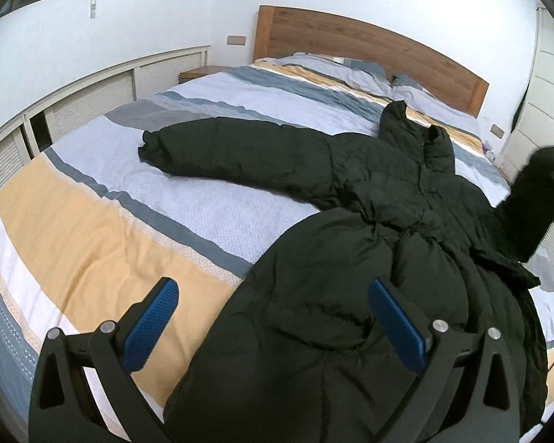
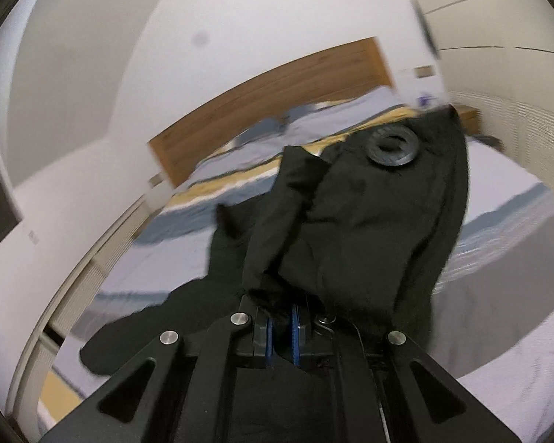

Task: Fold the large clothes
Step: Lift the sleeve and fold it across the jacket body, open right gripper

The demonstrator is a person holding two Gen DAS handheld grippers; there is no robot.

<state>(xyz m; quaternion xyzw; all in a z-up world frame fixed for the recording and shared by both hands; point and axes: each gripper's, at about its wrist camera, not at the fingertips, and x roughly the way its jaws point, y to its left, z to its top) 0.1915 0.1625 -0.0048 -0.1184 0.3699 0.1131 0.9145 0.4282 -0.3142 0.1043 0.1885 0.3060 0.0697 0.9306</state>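
A large black padded coat (image 1: 380,192) lies spread on the striped bed (image 1: 103,243), one sleeve (image 1: 210,147) stretched out to the left and the hood toward the headboard. My left gripper (image 1: 273,317) hovers open above the coat's lower hem, its blue pads (image 1: 155,317) wide apart and nothing between them. At the right edge of the left wrist view the other sleeve (image 1: 535,199) is lifted off the bed. In the blurred right wrist view that sleeve (image 2: 351,221) hangs in front of the camera, and my right gripper (image 2: 282,326) is shut on its black cloth.
A wooden headboard (image 1: 369,48) and pillows (image 1: 336,70) are at the far end of the bed. White louvered cabinets (image 1: 92,96) run along the left wall, with a wooden nightstand (image 1: 199,72) in the corner. A white wardrobe (image 1: 543,85) stands at the right.
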